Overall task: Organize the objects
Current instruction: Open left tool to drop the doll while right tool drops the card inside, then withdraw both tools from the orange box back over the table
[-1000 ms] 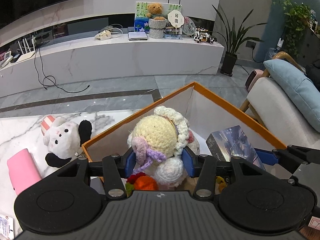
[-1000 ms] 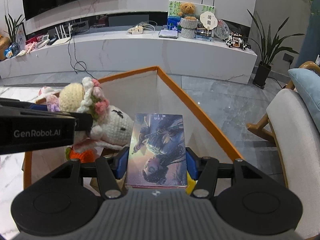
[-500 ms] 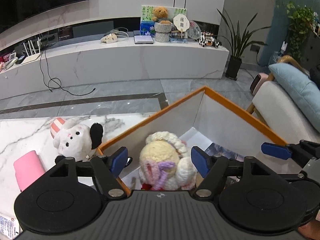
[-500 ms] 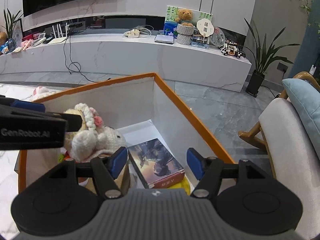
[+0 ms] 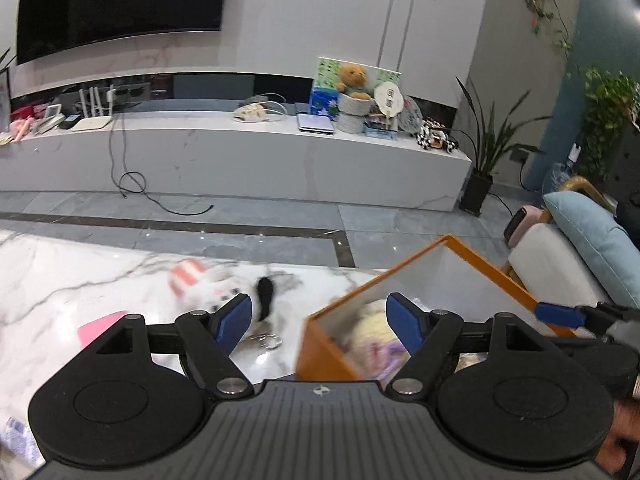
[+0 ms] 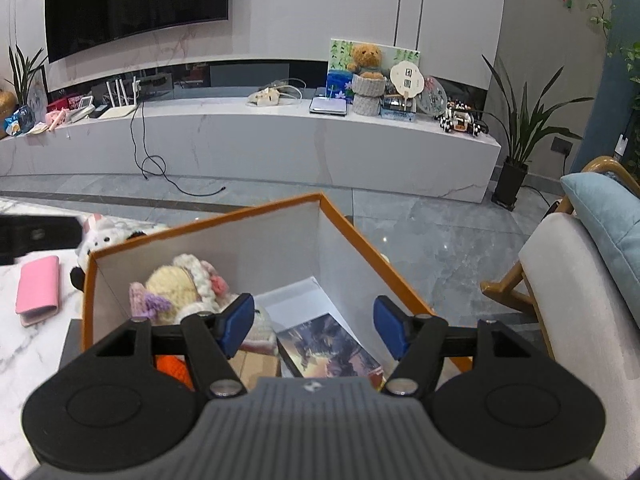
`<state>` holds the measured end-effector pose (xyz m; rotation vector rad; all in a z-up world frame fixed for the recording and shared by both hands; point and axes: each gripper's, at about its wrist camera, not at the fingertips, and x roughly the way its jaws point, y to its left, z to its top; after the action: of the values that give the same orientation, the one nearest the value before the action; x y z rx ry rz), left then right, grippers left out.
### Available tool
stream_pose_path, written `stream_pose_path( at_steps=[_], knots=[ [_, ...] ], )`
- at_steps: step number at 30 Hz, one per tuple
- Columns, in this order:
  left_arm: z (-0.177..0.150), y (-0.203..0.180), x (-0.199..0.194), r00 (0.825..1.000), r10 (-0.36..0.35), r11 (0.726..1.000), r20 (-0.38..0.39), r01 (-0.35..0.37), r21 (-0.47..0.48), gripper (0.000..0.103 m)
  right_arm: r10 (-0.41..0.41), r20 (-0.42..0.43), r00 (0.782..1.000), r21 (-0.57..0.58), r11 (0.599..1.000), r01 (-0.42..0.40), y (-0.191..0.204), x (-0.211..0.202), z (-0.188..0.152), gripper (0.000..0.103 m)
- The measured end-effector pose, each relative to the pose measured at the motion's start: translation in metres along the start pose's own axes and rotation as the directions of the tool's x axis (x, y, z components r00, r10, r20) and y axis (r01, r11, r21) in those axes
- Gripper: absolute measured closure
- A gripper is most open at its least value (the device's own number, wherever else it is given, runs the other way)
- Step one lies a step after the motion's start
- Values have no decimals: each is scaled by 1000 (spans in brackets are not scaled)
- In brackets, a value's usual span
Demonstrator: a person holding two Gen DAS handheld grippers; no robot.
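Crocheted doll (image 6: 182, 286) and book (image 6: 330, 346) lay inside orange box (image 6: 208, 216); left gripper (image 5: 318, 318) was opening, empty; right gripper (image 6: 314, 326) stood open, empty.

Crocheted doll (image 6: 182, 292), book (image 6: 328, 344), inside orange box (image 6: 208, 216)

Inside the box (image 6: 352, 240), the crocheted doll (image 6: 180, 288) is seen left of the book (image 6: 328, 344); outside, the plush toy (image 6: 100, 232) and wallet (image 6: 38, 284) are left of it on the table (image 6: 24, 352).
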<state>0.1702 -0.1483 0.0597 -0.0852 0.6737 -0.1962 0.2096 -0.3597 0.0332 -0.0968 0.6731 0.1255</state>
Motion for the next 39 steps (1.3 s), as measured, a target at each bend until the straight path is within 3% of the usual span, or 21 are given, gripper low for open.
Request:
stream_pose_path(
  at_steps=[15,23,30,33,39],
  knots=[
    [-50,94,-46,994,83,997,-69,-82,14,15,26,41,999,-41,999,-25,29,-14,8,35],
    [-98,120,-55,993,58,997,-102,-53,58,15,70,120,990,-161,986,-50,65,-29,6,35],
    [-123,140,-59,986,166,983,-9,-164,81,15,160,205,966,-297,950,-95,117,-53,1,35],
    [-120,147,-50,977,206,976,-50,-202,76,14,205,179,962,-336,932,-136,139,-53,-4,34],
    [-117,161,-43,982,173,982,-76,-166,89,14,244,20,969,-373,901,-219,184,-29,-28,30]
  ],
)
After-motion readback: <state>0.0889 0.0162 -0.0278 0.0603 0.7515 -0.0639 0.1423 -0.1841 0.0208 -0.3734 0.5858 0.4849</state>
